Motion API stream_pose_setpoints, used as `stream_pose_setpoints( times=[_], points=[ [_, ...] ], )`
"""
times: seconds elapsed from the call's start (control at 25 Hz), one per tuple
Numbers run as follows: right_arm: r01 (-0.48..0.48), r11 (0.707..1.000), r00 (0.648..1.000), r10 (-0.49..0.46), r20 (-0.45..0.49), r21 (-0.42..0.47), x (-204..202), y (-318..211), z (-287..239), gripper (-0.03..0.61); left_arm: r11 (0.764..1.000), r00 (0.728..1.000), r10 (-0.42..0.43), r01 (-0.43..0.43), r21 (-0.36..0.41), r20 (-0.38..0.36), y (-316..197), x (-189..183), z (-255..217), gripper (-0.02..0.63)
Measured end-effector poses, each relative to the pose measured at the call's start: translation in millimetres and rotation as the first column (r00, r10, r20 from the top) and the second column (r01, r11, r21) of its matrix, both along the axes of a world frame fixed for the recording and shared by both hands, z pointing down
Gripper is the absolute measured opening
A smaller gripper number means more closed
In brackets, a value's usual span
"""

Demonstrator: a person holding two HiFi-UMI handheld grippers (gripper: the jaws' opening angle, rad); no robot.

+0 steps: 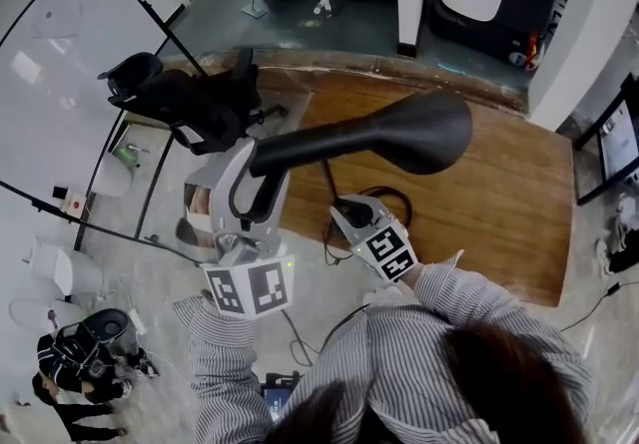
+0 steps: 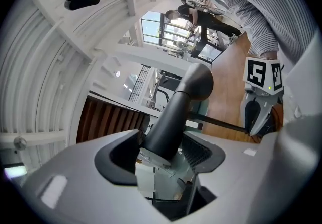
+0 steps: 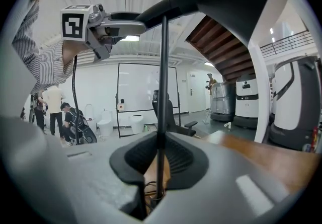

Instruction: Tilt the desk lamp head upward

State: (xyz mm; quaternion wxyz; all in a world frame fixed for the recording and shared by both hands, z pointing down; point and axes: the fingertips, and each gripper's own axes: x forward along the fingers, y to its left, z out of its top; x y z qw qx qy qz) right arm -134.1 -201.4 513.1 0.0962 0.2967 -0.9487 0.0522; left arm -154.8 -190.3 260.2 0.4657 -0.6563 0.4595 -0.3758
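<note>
Striped sleeves [image 1: 399, 332] nearest, both arms reaching out over the wooden desk [image 1: 499, 203]; left gripper [image 1: 258, 173] is clamped on the narrow tail of the desk lamp head [image 1: 419, 133], and the left gripper view shows the dark tapered tube seated tight between both pads [image 2: 201, 152]; the tail grip likely gives leverage about the joint; right gripper [image 1: 349, 213] sits lower, jaws closed narrow on the thin lamp pole [image 3: 163, 92], probably to stop the stand tipping or twisting while the head pivots; the head hangs above the desk, flared shade end pointing right, roughly level from above; tilt looks in progress, can't judge the angle; power cable [image 1: 329, 247] loops just beside the right gripper, a snag risk; office chair [image 1: 190, 98] well clear.
</note>
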Motion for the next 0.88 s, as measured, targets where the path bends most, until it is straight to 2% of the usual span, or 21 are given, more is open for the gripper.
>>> stream_pose_setpoints(
  times=[0.2, 0.48, 0.76, 0.88],
  points=[
    [-0.001, 1.0, 1.0, 0.001, 0.007, -0.003, -1, -1, -2, 0.043, 1.0, 0.992, -0.008, 0.008, 0.005, -0.128, 0, -5, 7, 0.267],
    [0.009, 1.0, 0.998, -0.009, 0.06, -0.01, -1, -2, -5, 0.043, 1.0, 0.971, -0.014, 0.019, 0.018, -0.237, -1, -8, 11, 0.265],
    [0.022, 1.0, 0.997, -0.021, 0.08, -0.013, -1, -1, -7, 0.043, 0.999, 0.924, -0.029, 0.044, 0.031, -0.381, 0, -10, 20, 0.265],
    [0.015, 1.0, 0.996, -0.014, 0.083, -0.013, -1, 0, -7, 0.043, 0.998, 0.896, -0.033, 0.055, 0.038, -0.443, 2, -11, 23, 0.265]
  ],
)
